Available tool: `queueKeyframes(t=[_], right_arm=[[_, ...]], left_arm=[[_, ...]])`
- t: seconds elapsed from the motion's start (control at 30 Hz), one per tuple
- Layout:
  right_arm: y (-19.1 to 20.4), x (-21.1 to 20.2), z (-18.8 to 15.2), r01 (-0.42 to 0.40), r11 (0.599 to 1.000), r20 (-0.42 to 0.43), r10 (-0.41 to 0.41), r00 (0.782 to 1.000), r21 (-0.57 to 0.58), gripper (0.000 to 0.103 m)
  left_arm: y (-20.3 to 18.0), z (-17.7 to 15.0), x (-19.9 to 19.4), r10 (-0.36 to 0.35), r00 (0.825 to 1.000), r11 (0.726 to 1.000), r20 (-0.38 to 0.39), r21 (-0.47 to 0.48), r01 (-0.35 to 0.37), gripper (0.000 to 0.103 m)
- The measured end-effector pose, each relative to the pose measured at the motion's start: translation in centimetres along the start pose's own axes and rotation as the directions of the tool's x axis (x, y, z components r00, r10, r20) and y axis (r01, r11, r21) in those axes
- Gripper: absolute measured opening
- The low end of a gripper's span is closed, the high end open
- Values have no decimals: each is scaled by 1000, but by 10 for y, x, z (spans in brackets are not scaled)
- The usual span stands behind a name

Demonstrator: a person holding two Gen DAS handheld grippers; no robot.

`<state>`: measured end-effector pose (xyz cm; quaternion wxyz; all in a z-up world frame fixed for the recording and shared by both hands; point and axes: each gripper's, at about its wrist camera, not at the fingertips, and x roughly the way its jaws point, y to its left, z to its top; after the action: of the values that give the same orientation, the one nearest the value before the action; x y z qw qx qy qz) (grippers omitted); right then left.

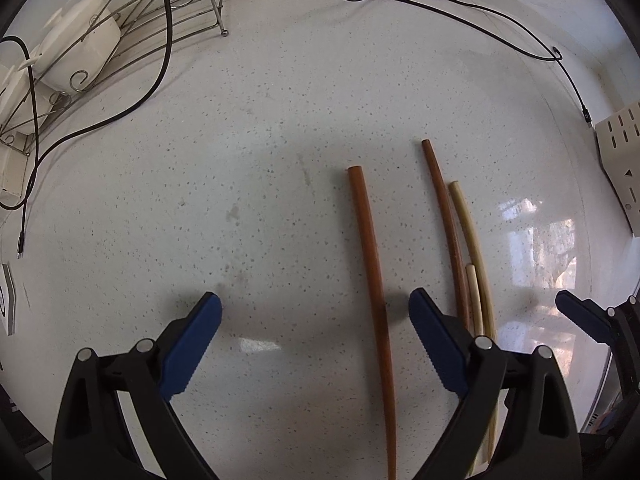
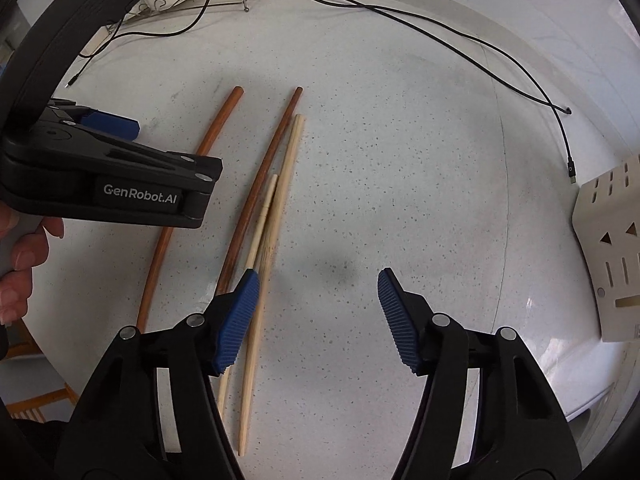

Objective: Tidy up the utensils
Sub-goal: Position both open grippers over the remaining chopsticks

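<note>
Two brown chopsticks and two pale bamboo chopsticks lie on the white speckled counter. In the left wrist view one brown chopstick (image 1: 374, 292) lies between my open left gripper's (image 1: 316, 320) fingers, the other brown one (image 1: 446, 220) and the pale ones (image 1: 472, 236) just right of it. In the right wrist view the brown pair (image 2: 256, 196) (image 2: 188, 188) and the pale pair (image 2: 280, 196) lie left of centre. My right gripper (image 2: 318, 300) is open and empty, its left finger (image 2: 236, 320) over the pale chopsticks. The left gripper's body (image 2: 108, 176) shows at the left.
A wire dish rack (image 1: 120, 28) with white bowls stands at the back left. Black cables (image 1: 440, 8) cross the counter's back. A cream perforated utensil holder (image 2: 608, 248) lies on its side at the right, also in the left wrist view (image 1: 620, 160).
</note>
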<state>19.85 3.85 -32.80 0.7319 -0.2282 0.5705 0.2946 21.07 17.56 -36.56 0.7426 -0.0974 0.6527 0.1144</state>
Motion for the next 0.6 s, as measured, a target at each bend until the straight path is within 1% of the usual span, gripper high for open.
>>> queueKeyframes(t=[0.4, 0.53, 0.6], right_arm=[[7, 8, 6, 14, 1000, -22, -15, 1000, -13, 58], [8, 12, 6, 17, 1000, -44, -18, 999, -6, 57], [6, 12, 6, 6, 1000, -54, -5, 999, 18, 55]], left_arm=[[3, 6, 0, 3, 1000, 1000, -10, -7, -3, 93], [4, 7, 0, 3, 1000, 1000, -11, -5, -3, 93], [4, 7, 0, 3, 1000, 1000, -11, -6, -3, 93]])
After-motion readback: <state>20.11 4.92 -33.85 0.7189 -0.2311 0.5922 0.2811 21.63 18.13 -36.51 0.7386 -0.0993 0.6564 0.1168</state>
